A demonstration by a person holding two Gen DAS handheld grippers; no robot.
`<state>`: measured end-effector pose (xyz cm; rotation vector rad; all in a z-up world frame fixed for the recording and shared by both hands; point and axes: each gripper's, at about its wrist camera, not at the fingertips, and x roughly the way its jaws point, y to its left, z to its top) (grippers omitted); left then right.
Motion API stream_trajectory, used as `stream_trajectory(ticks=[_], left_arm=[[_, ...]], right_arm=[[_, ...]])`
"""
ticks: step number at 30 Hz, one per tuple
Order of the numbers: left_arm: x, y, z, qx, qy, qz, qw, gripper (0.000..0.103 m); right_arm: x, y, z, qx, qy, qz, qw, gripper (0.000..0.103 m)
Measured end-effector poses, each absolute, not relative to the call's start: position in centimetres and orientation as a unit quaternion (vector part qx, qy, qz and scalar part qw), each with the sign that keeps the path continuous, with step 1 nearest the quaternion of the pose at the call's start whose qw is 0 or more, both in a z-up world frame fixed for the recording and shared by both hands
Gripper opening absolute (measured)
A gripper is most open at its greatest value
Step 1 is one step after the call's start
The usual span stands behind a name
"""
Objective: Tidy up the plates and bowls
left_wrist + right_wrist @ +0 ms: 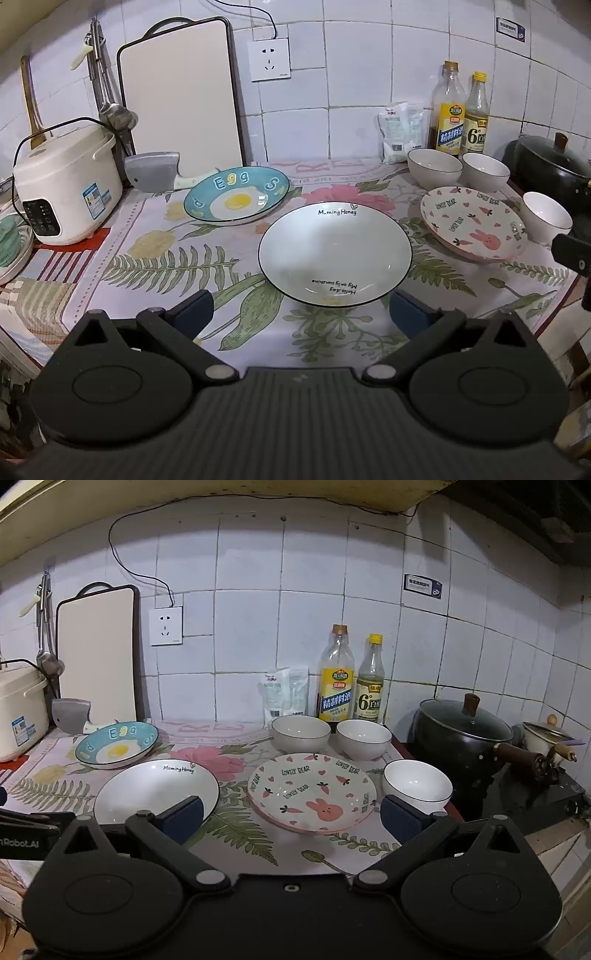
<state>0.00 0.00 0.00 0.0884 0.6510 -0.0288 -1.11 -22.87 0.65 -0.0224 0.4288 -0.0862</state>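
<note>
Blue plate (236,195): "Egg"; white plate (334,253): "Morning Honey"; pink plate (312,792): "Lovely Bear".

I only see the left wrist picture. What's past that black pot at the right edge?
Observer: A small white pot with a wooden knob sits just beyond the black pot.
Operator: And the other claw, what's it doing?
Observer: The right claw is open and empty, pointed at the bunny plate.
Operator: Does the black pot have a handle?
Observer: Yes, a dark wooden handle sticks out toward the white pot.
</note>
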Motion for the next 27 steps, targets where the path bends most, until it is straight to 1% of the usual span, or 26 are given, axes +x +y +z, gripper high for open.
stream_trajectory(ticks=[13, 19, 27], left_arm=[[-0.1, 0.1, -0.1, 0.016, 0.316, -0.013, 0.949, 0.103], [0.1, 0.4, -0.5, 0.017, 0.313, 0.0, 0.95, 0.103], [0.1, 0.3, -0.8, 0.027, 0.3, -0.006, 0.954, 0.103]], right_arm=[[-1.3, -22.4, 0.6, -0.019, 0.213, -0.042, 0.976, 0.103], [-1.2, -23.5, 0.6, -0.001, 0.215, -0.038, 0.976, 0.103], [-0.4, -23.5, 0.0, -0.004, 0.227, -0.053, 0.973, 0.103]])
